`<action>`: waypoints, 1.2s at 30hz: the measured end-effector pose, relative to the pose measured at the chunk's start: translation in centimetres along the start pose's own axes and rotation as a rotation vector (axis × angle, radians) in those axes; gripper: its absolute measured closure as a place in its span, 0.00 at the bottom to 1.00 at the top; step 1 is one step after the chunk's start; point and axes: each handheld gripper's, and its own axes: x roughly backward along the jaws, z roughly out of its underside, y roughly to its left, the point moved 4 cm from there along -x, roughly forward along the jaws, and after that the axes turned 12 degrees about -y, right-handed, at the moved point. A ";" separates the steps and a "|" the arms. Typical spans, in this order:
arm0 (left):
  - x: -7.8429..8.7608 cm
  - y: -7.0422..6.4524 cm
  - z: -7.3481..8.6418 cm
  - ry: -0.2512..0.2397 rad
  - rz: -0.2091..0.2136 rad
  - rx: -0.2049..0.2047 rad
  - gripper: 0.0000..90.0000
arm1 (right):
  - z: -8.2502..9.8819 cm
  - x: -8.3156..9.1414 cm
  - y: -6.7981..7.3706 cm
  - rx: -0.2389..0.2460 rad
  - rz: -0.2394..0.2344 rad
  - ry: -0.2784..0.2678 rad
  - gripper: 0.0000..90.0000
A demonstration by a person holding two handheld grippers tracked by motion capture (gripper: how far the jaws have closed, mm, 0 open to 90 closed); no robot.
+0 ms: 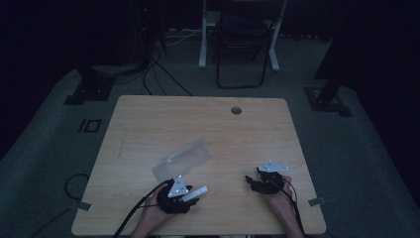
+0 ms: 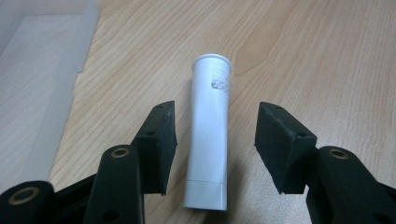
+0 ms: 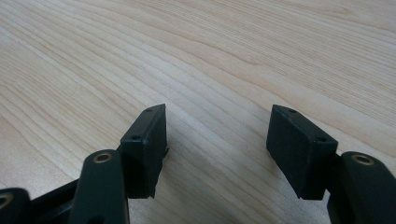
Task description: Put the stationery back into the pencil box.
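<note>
A white plastic tube [image 2: 210,130] lies flat on the wooden table [image 1: 208,124], its white cap toward me and its crimped end pointing away. My left gripper [image 2: 215,112] straddles it, jaws open, with a gap between each black pad and the tube. From the high view, the left gripper [image 1: 190,194] sits near the table's front edge with the tube [image 1: 197,192] sticking out to its right. My right gripper [image 3: 218,112] is open over bare wood with nothing between its jaws. It rests at the front right [image 1: 250,179], pointing left.
A clear plastic package [image 1: 181,158] lies just beyond the left gripper, seen as a pale sheet [image 2: 37,70] in the left gripper view. A cable hole [image 1: 236,110] is near the far edge. A chair [image 1: 242,44] and cables stand on the dark floor behind.
</note>
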 end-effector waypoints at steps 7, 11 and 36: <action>-0.1 -0.1 0.2 0.013 0.007 -0.001 0.59 | 0.0 0.0 0.0 0.001 -0.001 0.000 0.42; -0.2 -0.1 0.3 0.021 0.007 -0.001 0.62 | 0.0 0.0 0.0 0.000 0.000 0.000 0.42; -1.1 -0.2 0.3 0.088 -0.015 -0.039 0.78 | 0.0 0.0 0.0 0.001 -0.001 0.000 0.42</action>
